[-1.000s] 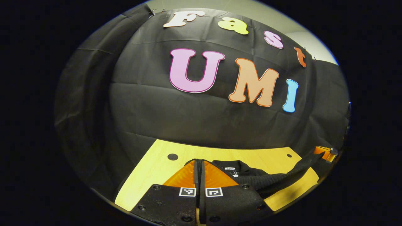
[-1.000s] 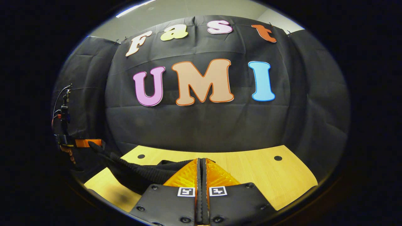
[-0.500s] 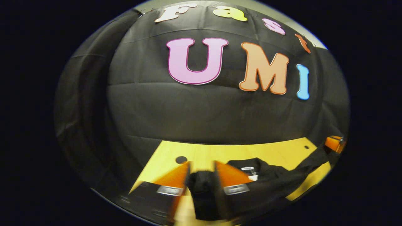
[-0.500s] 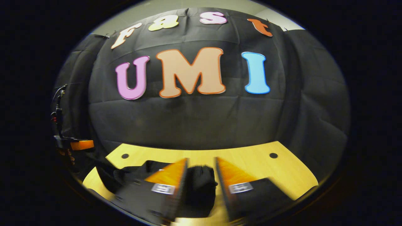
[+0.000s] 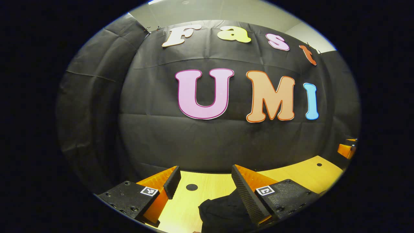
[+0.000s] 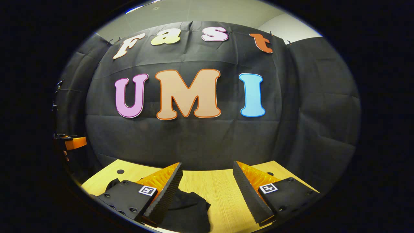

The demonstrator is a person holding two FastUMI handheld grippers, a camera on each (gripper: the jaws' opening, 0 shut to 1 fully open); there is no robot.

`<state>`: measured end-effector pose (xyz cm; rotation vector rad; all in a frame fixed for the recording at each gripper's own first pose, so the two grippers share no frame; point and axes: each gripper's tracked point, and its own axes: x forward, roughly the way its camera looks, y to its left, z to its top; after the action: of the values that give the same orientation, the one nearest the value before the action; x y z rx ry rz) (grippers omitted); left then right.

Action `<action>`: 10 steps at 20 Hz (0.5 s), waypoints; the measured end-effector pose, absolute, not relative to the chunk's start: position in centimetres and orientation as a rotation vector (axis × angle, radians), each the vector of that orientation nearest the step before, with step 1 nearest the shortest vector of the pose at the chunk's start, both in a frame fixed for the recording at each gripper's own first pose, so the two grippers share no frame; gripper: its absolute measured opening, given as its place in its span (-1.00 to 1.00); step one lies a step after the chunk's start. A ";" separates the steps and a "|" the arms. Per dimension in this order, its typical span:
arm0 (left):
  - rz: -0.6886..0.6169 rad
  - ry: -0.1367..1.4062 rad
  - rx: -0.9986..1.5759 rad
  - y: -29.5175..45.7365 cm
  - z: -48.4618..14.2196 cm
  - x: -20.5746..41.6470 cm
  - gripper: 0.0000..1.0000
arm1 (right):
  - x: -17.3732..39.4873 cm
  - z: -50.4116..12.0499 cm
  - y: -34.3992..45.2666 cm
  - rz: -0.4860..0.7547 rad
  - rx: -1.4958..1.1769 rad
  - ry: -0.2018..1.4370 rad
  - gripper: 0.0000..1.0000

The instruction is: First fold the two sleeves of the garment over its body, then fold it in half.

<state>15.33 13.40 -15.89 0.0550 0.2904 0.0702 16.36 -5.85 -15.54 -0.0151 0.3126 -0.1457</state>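
1. Garment (image 5: 223,212), black, lies on the yellow wooden desk (image 5: 207,189) at the bottom of the left gripper view, bunched low between that gripper's fingers and close against the right one.
2. Left gripper (image 5: 203,176) hangs above the desk with its jaws wide apart, holding nothing; the black ribbed pads (image 5: 245,194) face each other across bare wood and a dark round hole (image 5: 191,187).
3. Right gripper (image 6: 207,173) likewise has its jaws spread apart and empty over the desk (image 6: 213,187).
4. Black fabric of the garment (image 6: 187,210) rests on the wood beside and partly under the left finger in the right gripper view.
5. An orange part of the other gripper (image 6: 76,142) appears at the far left edge of the right gripper view, in front of the black cloth wall (image 6: 194,139).
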 end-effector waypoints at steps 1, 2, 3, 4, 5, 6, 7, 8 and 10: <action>0.078 0.281 0.054 13.2 -15.1 14.7 0.87 | 15.8 -14.8 -5.9 -0.140 -0.012 0.293 0.99; 0.085 0.272 0.053 13.0 -14.4 13.9 0.87 | 14.9 -13.8 -5.9 -0.132 -0.008 0.269 0.99; 0.093 0.254 0.050 12.7 -13.3 13.0 0.87 | 13.9 -12.8 -5.8 -0.121 -0.003 0.245 0.99; 0.102 0.230 0.048 12.6 -12.2 11.9 0.87 | 13.1 -11.7 -5.6 -0.104 -0.001 0.217 0.94; 0.118 0.197 0.049 12.5 -10.8 10.9 0.87 | 12.0 -10.5 -5.3 -0.086 -0.009 0.179 0.98; 0.135 0.166 0.047 12.5 -9.3 9.7 0.86 | 11.0 -9.4 -5.3 -0.081 -0.017 0.152 0.94; 0.135 0.144 0.043 12.0 -8.0 8.3 0.86 | 9.9 -8.7 -5.0 -0.076 -0.012 0.131 0.94; 0.122 0.125 0.040 10.4 -6.4 8.1 0.87 | 8.5 -7.6 -4.4 -0.069 -0.002 0.111 0.96; 0.081 0.097 0.048 9.0 -4.4 5.9 0.87 | 5.9 -5.7 -3.5 -0.064 0.011 0.061 0.96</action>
<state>5.86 8.95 -4.42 0.0482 0.0970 0.0814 5.92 -3.49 -5.71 0.0112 0.0615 -0.0640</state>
